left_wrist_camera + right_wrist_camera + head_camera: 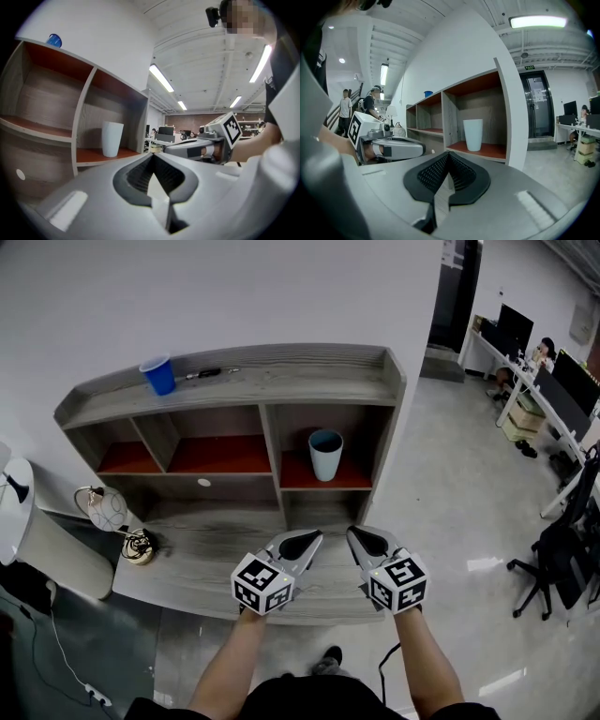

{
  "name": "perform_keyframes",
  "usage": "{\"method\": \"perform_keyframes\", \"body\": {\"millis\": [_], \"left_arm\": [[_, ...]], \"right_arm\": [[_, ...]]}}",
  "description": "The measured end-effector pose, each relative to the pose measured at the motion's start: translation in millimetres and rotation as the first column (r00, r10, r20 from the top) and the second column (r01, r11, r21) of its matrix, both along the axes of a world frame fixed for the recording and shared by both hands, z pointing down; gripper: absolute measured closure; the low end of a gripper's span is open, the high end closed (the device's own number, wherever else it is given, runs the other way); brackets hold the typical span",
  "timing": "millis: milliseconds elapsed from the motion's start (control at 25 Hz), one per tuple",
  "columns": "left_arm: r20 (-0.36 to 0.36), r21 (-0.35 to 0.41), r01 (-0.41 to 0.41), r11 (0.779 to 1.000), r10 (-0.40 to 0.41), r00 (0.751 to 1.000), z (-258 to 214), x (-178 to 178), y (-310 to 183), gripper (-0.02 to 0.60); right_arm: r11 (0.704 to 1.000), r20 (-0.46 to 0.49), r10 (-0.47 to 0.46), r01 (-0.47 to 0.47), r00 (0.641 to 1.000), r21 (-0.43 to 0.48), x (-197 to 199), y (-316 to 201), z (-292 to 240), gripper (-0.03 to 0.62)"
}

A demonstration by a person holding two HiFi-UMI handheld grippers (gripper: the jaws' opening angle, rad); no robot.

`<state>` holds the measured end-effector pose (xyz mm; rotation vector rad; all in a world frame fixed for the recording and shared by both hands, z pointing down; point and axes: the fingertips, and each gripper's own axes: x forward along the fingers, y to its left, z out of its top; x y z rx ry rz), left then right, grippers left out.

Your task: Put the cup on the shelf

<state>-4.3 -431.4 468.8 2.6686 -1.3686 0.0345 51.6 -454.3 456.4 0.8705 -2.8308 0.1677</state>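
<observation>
A grey wood-grain shelf unit (281,382) with red-brown boards stands along the back edge of a matching grey desk (202,563), against a white wall. The left tongs (305,542) and right tongs (367,540) hang side by side over the desk's front edge, just beside each other but apart, both pointing at the shelf unit. Each gripper view shows its own jaws pressed together with nothing between them: both tongs are closed and empty.

A pale, tapered cup (325,455) stands upright on the red-brown board of the unit's right-hand compartment, about midway between its side walls, well apart from both tongs. A blue plastic cup (158,375) stands upright on the top board near its left end. A dark pen (208,372) lies just to its right, along the same board.
</observation>
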Motion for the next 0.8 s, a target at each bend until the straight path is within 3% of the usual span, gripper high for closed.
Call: {"method": "perform_keyframes", "body": {"millis": [280,800], "left_arm": [[-0.004,-0.003,-0.070,0.998,0.069,0.998,7,-19,53,0.583],[-0.003,-0.008,-0.121,0.993,0.121,0.993,18,-21,126,0.583]], "right_arm": [[1.000,0.002,0.021,-0.021,1.000,-0.001,-24,50,4,0.582],[0.994,-0.008,0.109,-0.109,0.994,0.009,-15,130,9,0.582]]}}
